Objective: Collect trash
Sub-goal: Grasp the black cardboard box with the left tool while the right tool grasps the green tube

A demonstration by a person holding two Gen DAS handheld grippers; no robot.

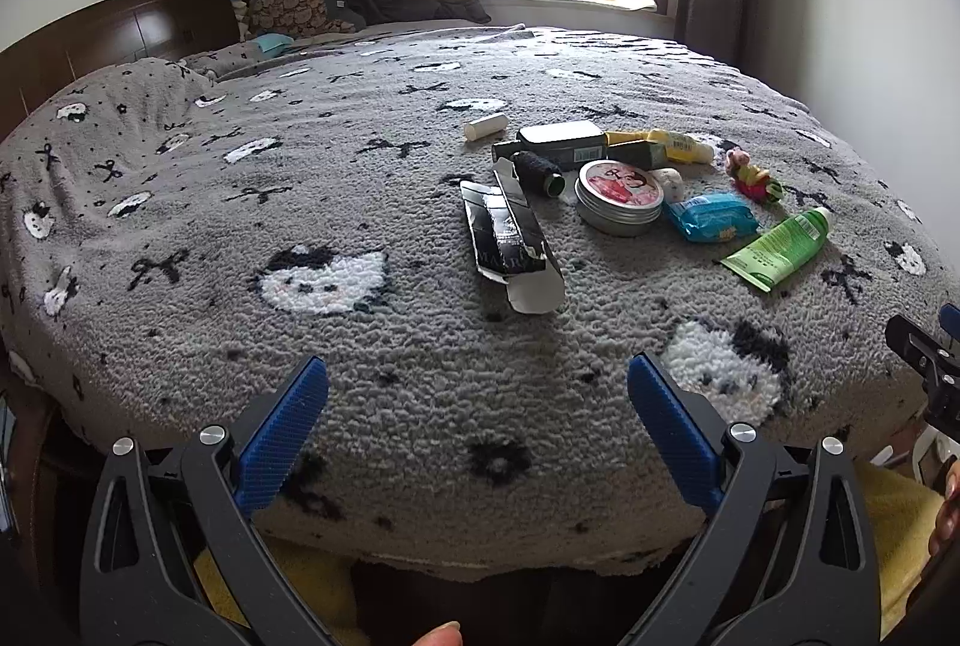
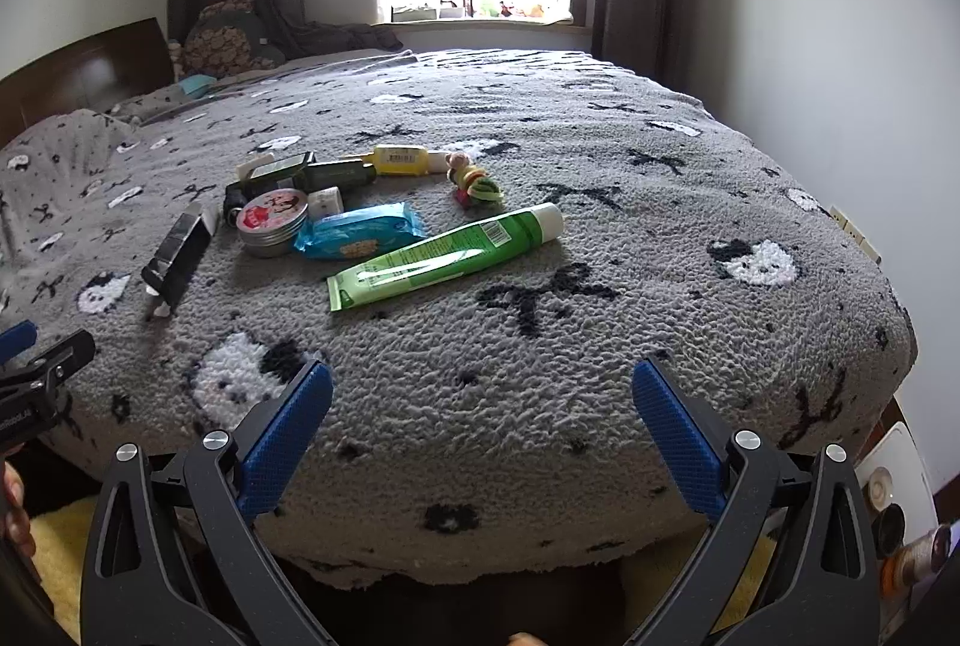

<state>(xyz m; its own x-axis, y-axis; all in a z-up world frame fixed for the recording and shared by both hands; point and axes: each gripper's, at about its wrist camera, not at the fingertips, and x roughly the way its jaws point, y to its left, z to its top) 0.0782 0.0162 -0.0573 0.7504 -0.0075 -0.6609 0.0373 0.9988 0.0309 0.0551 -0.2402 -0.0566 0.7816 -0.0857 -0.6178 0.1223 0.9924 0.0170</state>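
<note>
While both sets of blue pads stand wide apart with nothing between them, the left hand-held gripper (image 1: 477, 397) and the right hand-held gripper (image 2: 482, 400) hover at the near edge of the bed (image 2: 630, 250), over its grey cat-patterned blanket.

Ahead of the left one lies one flattened black carton (image 1: 510, 238), torn open and showing nothing inside. Beyond it and to its right sits one round tin (image 1: 619, 197) with its pink lid on, so its contents cannot be told.

Straight ahead of the right one lies one green tube (image 2: 447, 255), capped; just beyond that lies one blue wipes packet (image 2: 360, 238), touching the tin. Farther out lie one yellow bottle (image 2: 401, 160), one dark box (image 1: 561, 143), one small toy (image 2: 474, 184) and one white cylinder (image 1: 486, 127).

Only the left view shows a spool of black thread (image 1: 537, 172) clearly; only the right view shows jars (image 2: 918, 544) down at its far right.
</note>
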